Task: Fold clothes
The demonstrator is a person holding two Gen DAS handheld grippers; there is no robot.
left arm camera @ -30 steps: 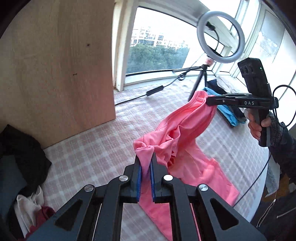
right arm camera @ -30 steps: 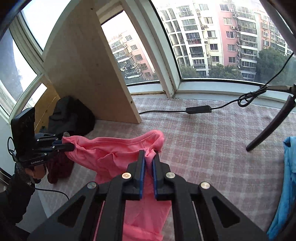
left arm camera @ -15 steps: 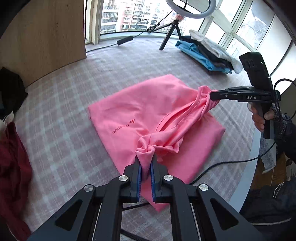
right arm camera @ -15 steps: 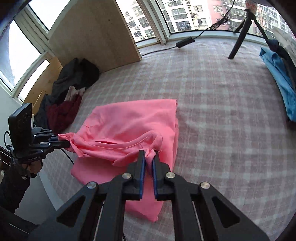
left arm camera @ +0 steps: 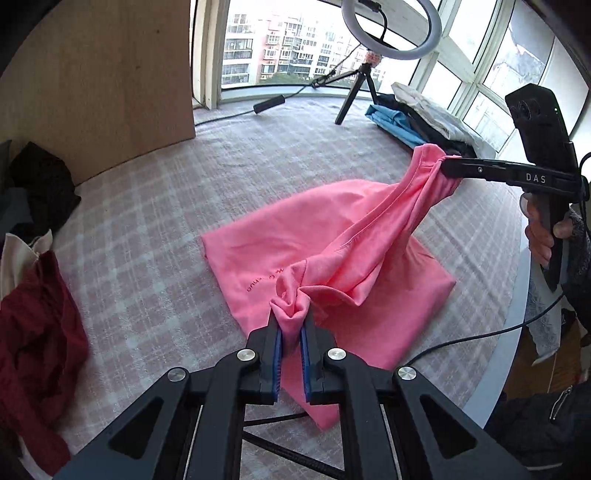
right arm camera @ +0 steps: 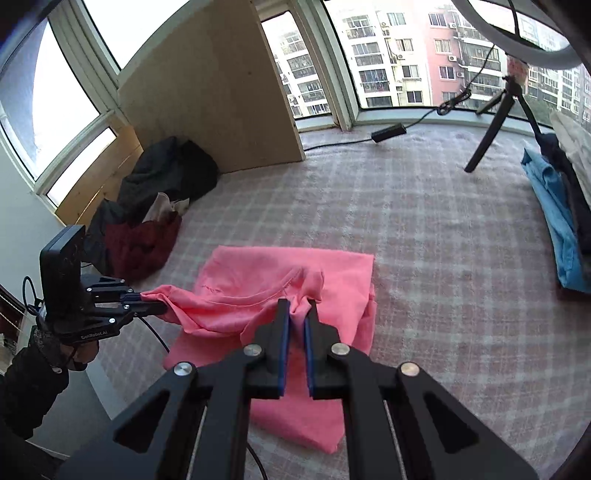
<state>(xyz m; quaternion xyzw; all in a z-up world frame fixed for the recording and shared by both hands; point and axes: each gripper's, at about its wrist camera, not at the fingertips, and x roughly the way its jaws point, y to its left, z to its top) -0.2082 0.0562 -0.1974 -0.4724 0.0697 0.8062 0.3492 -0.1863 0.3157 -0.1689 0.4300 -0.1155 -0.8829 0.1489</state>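
Left gripper (left arm camera: 291, 332): black angular linkage, blue pads lining the fingers, silver round screws at the joints. Same build seen on right gripper (right arm camera: 297, 323). At right of the left wrist view, white "DAS" lettering is noted on a black body, black cable trailing below, bare fingers, dark knit cuff, black sleeve.

Place: home, bay-window room in a high-rise flat
Evidence: curved windows (right arm camera: 406, 59) facing apartment blocks; checked cloth (left arm camera: 155, 229); clothes pile (right arm camera: 155, 206); ring light (left arm camera: 391, 33)
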